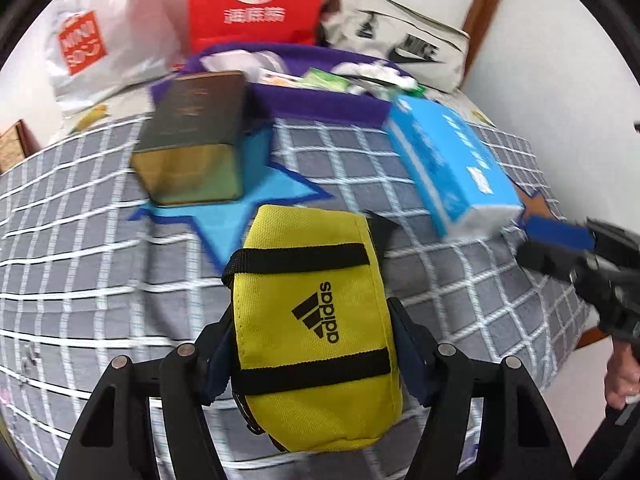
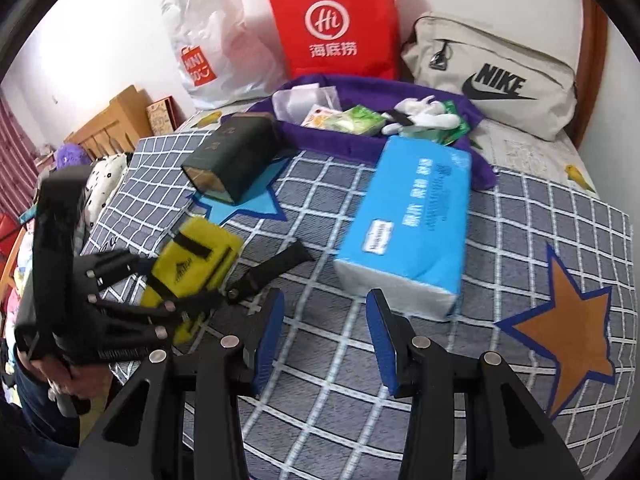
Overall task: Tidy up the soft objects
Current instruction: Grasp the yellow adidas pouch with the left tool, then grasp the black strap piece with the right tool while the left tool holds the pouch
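Observation:
My left gripper is shut on a yellow adidas pouch with black straps and holds it over the grey checked bedspread. It also shows in the right wrist view, with its black strap trailing on the bed. My right gripper is open and empty, just in front of a blue tissue pack. The tissue pack also shows in the left wrist view, with the right gripper's blue pad beside it.
A dark green box lies on a blue star patch. A purple cloth behind holds small packets and a white soft toy. A white Miniso bag, red bag and Nike bag stand against the wall.

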`<state>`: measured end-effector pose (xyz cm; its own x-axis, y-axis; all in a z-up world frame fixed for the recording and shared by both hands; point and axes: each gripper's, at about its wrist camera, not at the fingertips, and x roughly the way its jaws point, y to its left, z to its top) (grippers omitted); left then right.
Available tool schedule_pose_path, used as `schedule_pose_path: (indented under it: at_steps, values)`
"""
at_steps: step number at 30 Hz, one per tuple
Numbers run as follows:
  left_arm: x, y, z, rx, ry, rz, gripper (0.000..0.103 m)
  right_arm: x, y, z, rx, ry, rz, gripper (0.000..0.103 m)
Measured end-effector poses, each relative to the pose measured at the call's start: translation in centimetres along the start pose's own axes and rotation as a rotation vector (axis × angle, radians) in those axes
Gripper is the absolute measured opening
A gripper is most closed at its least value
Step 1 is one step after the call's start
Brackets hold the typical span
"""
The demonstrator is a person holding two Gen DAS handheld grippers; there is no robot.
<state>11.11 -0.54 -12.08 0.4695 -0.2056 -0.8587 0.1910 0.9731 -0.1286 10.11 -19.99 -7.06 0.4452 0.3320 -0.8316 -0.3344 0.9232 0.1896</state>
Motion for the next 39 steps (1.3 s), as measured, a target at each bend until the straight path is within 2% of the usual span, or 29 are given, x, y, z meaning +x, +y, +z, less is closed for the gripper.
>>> schedule_pose_path:
  at_steps: [5,10,16,23,26,29,34,35,39]
  values:
    - [-0.2,4.2,0.4,-0.045,-0.011,0.04,0.066,1.6,2.2,-0.3,-0.046,0.044,-0.014,0.043]
    - [-0.1,6.7,1.0,-0.078,-0.022,0.038,0.066,3.6,3.3,-0.4,-0.009,0.077,0.002,0.043]
    - [0.1,7.9,1.3,-0.089,-0.023,0.018,0.066,6.8,5.3,0.0,-0.039,0.142,-0.028,0.043]
    - [0.5,9.4,1.3,-0.123,-0.017,-0.015,0.066,9.3,5.7,0.9,0.01,0.182,-0.037,0.043]
    - [0.9,9.9,1.2,-0.139,-0.004,-0.033,0.066,10.0,5.6,1.3,0.025,0.159,-0.046,0.045]
    - [1.2,9.9,1.1,-0.138,0.004,-0.045,0.066,10.4,5.7,1.8,0.047,0.151,-0.045,0.053]
    - [1.7,10.0,1.1,-0.145,0.011,-0.054,0.066,11.4,7.6,1.9,-0.067,0.133,-0.134,0.056]
    - [1.7,10.0,1.1,-0.144,0.011,-0.055,0.066,11.4,7.9,1.7,-0.112,0.119,-0.145,0.054]
    - [1.6,10.1,1.0,-0.139,0.014,-0.057,0.066,10.7,7.9,1.0,-0.201,0.101,-0.112,0.031]
